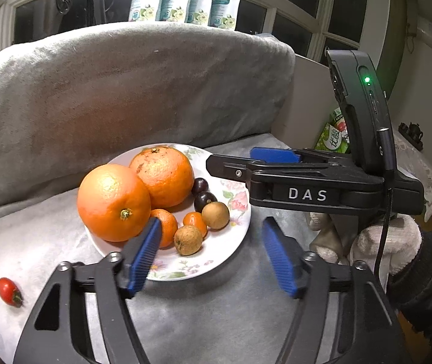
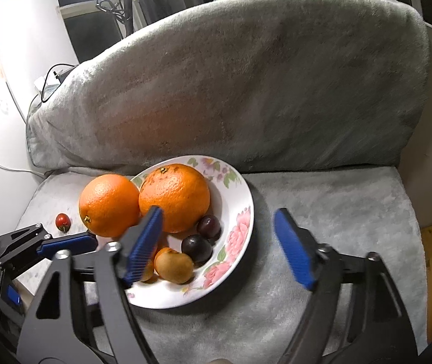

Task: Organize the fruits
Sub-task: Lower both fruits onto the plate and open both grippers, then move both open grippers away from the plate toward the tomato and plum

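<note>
Through my left wrist camera, my left tongs [image 1: 211,253] stand spread wide with nothing between the blue pads — released, hovering over the near edge of the floral plate [image 1: 240,230]. The plate sits on a grey blanket [image 1: 200,312] and holds two big oranges, a front orange [image 1: 114,202] and a back orange [image 1: 162,176] touching each other. Beside them lie two small mandarins [image 1: 196,221], two brown longans [image 1: 215,214] and two dark plums [image 1: 204,200], all crowded together. One cherry tomato [image 1: 9,291] lies alone on the blanket, well apart from the plate, to the left. My right tongs [image 1: 255,159] reach in from the right above the plate's far side, my gloved hand [image 1: 389,242] on the handle. A grey cushion [image 1: 124,91] stands behind the plate.

Through my right wrist camera, my right tongs [image 2: 219,242] are likewise spread, empty, one pad over the plate [image 2: 240,212] and the other over bare blanket [image 2: 337,212]. The two oranges [image 2: 175,195] press side by side, the left one at the plate's rim. A plum [image 2: 196,247] and a longan [image 2: 175,267] lie in front. The cherry tomato [image 2: 63,221] rests on the blanket left of the oranges, just beyond the tip of my left tongs [image 2: 73,242]. This view is somewhat blurred.
</note>
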Demonstrator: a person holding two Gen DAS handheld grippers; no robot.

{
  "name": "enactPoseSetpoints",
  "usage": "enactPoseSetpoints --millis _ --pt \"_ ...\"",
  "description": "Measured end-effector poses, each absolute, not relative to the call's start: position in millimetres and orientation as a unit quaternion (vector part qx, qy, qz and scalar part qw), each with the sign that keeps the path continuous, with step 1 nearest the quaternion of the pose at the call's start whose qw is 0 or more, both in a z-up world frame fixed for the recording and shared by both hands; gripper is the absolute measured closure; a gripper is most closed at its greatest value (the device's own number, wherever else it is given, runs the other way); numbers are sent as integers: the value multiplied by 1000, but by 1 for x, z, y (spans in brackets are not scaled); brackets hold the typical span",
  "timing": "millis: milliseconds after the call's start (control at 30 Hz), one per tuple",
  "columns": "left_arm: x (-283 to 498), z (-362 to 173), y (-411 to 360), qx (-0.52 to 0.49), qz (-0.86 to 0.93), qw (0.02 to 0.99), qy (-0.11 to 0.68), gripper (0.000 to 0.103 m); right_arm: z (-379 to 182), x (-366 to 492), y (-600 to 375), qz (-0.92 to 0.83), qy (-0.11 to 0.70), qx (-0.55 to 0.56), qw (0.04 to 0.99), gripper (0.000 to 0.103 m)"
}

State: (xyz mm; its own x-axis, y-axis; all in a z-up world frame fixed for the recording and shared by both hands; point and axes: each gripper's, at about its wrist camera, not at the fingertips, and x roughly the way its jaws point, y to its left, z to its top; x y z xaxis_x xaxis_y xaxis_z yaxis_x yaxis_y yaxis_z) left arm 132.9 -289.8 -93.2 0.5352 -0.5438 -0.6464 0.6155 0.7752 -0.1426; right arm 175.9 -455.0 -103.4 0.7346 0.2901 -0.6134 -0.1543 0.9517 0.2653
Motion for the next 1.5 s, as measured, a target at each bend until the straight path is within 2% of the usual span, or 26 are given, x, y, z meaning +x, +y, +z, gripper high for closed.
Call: enactPoseSetpoints --millis 67,133,167,233,1500 --pt "132 -92 -290 56 -324 877 351 23 -102 175 -455 121 343 98 926 20" --pt "131 -91 -291 61 -321 878 350 23 -101 175 -454 120 345 94 926 18" --pt "130 -90 -291 63 -319 879 350 23 -100 174 -454 118 345 92 927 13" --pt "130 -89 -290 63 -317 879 350 23 -99 174 -453 113 341 88 929 10" --pt "103 -57 -250 35 -319 889 326 23 -61 133 -435 84 284 78 952 10"
